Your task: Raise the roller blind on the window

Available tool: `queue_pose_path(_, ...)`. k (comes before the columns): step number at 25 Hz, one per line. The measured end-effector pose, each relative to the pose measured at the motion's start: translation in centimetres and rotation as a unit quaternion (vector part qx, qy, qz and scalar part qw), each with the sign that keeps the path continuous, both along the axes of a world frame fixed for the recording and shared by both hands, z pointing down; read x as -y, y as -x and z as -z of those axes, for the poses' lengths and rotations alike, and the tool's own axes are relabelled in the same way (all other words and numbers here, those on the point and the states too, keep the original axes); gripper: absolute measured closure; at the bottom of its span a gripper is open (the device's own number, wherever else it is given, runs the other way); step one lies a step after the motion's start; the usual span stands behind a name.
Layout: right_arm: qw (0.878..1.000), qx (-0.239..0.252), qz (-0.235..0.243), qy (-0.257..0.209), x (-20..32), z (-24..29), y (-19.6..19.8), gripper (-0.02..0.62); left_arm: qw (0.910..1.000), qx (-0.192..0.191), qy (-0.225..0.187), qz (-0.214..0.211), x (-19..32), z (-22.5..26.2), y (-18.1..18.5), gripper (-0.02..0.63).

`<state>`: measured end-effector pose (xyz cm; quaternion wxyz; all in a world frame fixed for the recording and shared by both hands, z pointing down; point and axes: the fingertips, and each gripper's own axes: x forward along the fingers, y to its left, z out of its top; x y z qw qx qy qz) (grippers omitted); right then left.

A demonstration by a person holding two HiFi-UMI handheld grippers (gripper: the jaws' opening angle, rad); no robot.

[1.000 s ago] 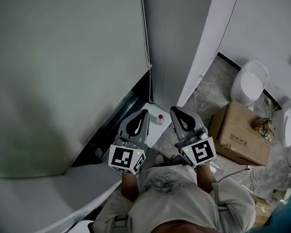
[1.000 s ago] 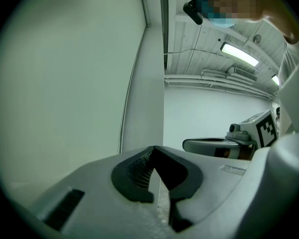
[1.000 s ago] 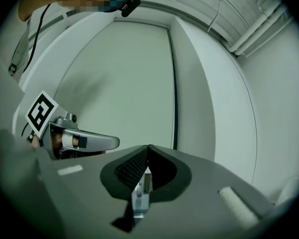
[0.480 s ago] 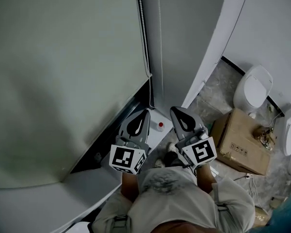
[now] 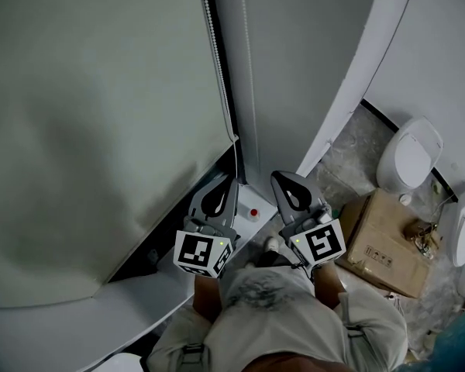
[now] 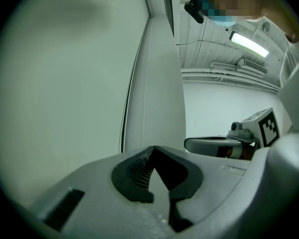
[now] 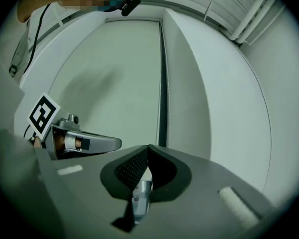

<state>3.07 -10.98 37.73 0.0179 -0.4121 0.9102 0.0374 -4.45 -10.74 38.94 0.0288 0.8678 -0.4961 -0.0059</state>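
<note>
Roller blind (image 5: 101,130) fills the left of the head view. It is down over most of the window, with a dark gap between its bottom hem and the white sill (image 5: 124,308). Bead chain (image 5: 217,68) runs down the blind's right edge, beside the grey window frame (image 5: 294,76). Its lower end drops toward the sill behind the grippers, and where it ends is hard to make out.

Left gripper (image 5: 229,180): held low in front of the person's torso, pointing up toward the blind's bottom right corner. Jaws closed tip to tip with nothing between them, per its own view. Not touching blind or chain. That view looks up along the blind and chain, and the other gripper shows side-on at the right.

Right gripper (image 5: 280,176): just beside the left one, at about the same height and roughly parallel. Jaws also closed at the tips and holding nothing. A bit of metal shows low in the gap behind the pads, probably gripper hardware. Clear of the chain.

Marker cubes (image 5: 201,253) sit at the near end of each gripper, against the person's light shirt (image 5: 263,301).

A small white item with a red dot (image 5: 253,211) lies on the sill between the two grippers. At right on the marble floor (image 5: 341,169) are a cardboard box (image 5: 384,242) and a white toilet (image 5: 409,161), well apart from the window.
</note>
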Motion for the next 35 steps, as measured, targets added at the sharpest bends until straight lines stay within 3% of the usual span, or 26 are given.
queue_pose_path(14, 0.999, 0.003, 0.043, -0.013, 3.0, 0.6, -0.2, 0.584, 0.9996, 0.006, -0.009, 0.026, 4.4, 0.8, -1.7, 0.601)
queue_pose_path(35, 1.0, -0.002, -0.009, -0.013, 6.1, 1.1, 0.9, 0.584, 0.9988, 0.015, -0.028, -0.037, 9.9, 2.4, -2.1, 0.582)
